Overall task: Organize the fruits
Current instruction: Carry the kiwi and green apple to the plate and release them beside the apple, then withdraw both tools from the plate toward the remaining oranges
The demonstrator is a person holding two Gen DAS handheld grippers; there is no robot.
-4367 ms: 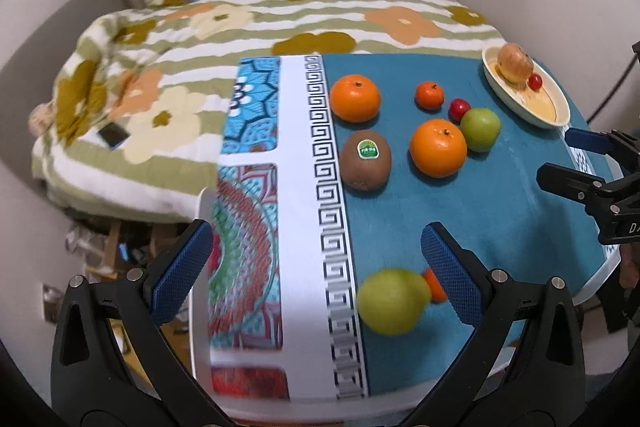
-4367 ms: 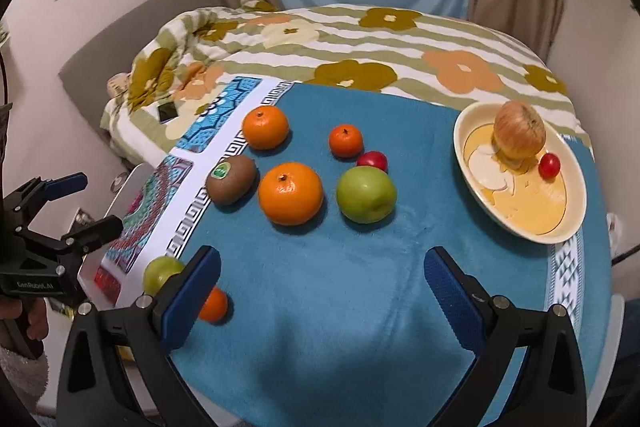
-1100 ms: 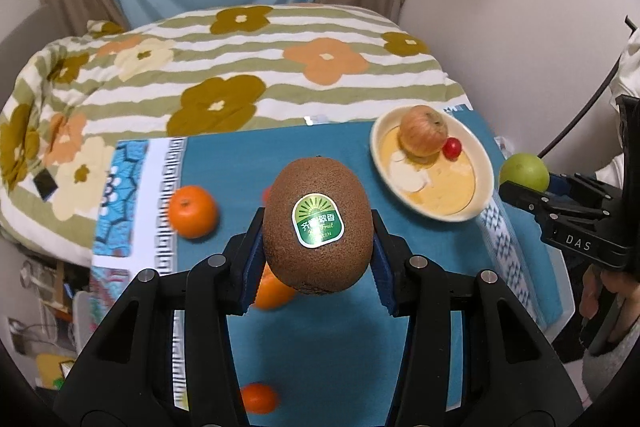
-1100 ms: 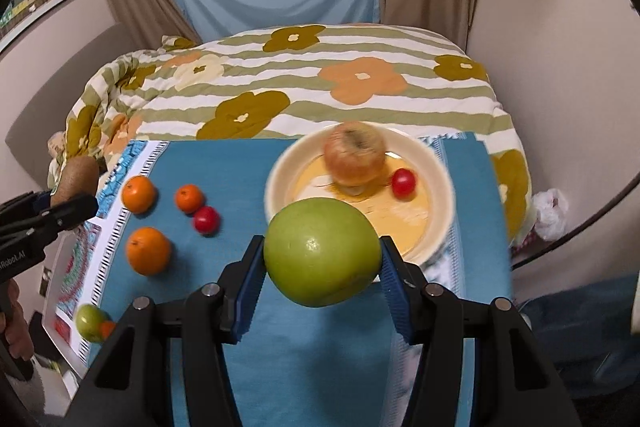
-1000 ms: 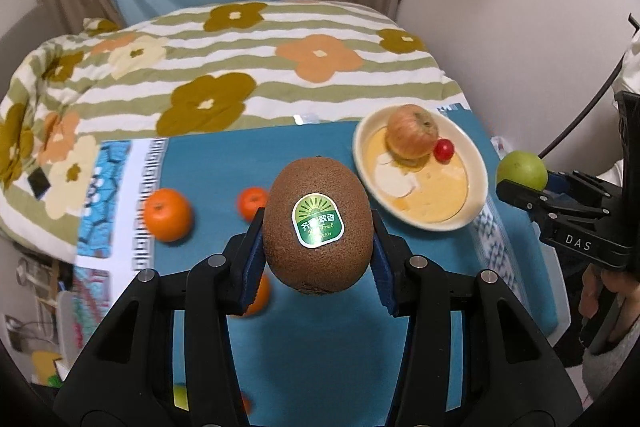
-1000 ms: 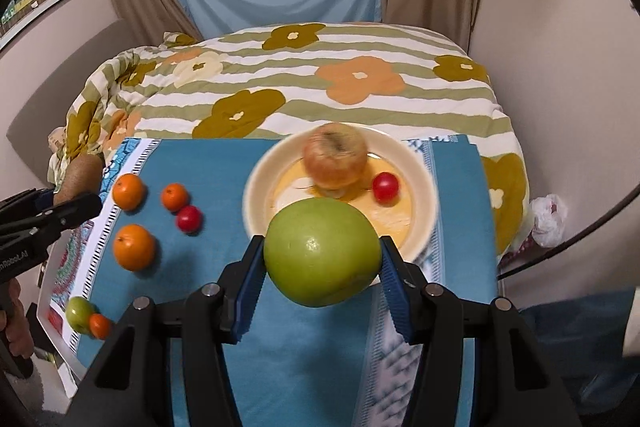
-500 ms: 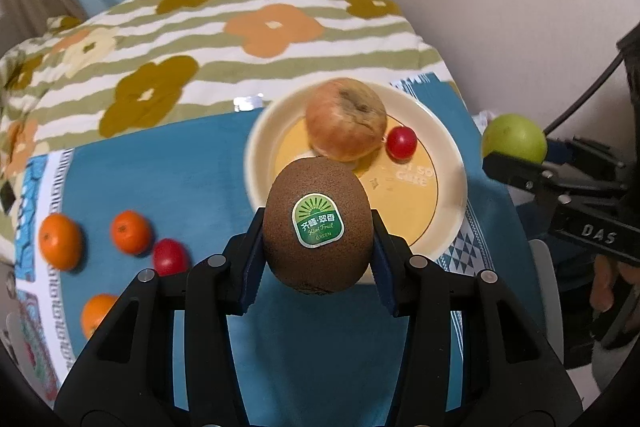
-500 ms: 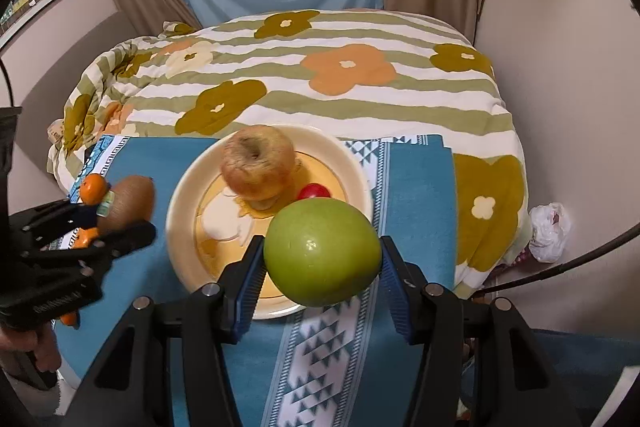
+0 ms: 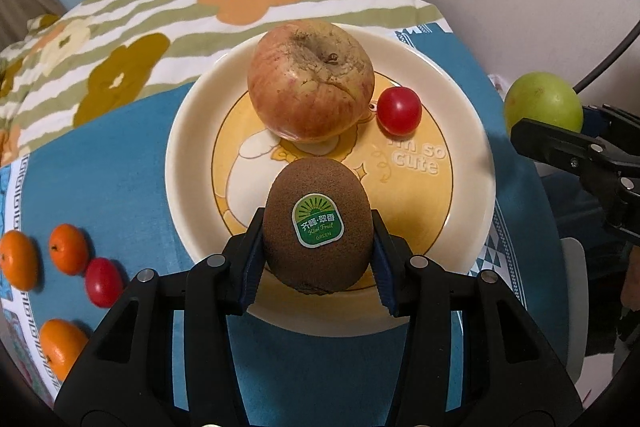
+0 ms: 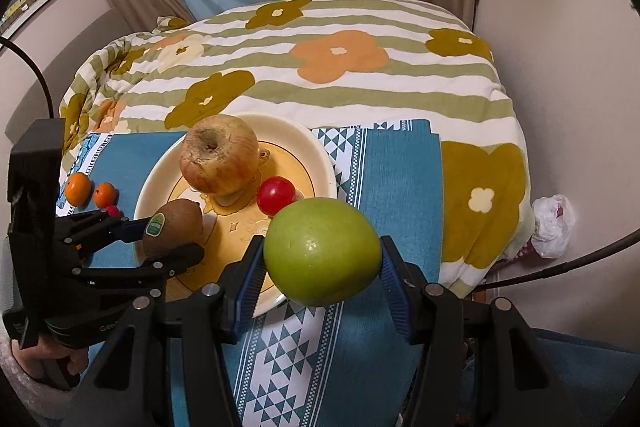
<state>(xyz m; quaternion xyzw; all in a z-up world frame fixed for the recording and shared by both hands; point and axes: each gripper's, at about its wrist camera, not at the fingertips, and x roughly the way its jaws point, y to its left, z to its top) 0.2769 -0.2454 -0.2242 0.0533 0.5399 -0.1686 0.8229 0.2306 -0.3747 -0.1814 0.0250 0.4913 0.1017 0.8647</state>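
While both grippers point steeply down at the plate (image 9: 472, 131), each has a fruit clamped. Kiwi (image 9: 317, 227): brown, fuzzy, egg-shaped, green oval sticker facing the left wrist camera, pinched between the blue pads of the left gripper (image 9: 318, 247) over the plate's near side. Cannot tell if it touches the plate. Green apple (image 10: 322, 251): smooth, round, pale speckles, squeezed between the pads of the right gripper (image 10: 320, 267), over the plate's right rim and the patterned edge of the blue cloth (image 10: 396, 171).

Plate is cream with a yellow cartoon centre. On it: a wrinkled red-yellow apple (image 9: 311, 79), stem dimple up, and a small red tomato (image 9: 399, 111) just beside it on the right.

Left of the plate on the cloth: three oranges (image 9: 68, 249) and a second red tomato (image 9: 103, 281).

Right wrist view shows the left gripper coming in from the left, a hand (image 10: 48, 363) on its grip at the bottom-left corner. Striped floral blanket (image 10: 340, 59) lies behind.
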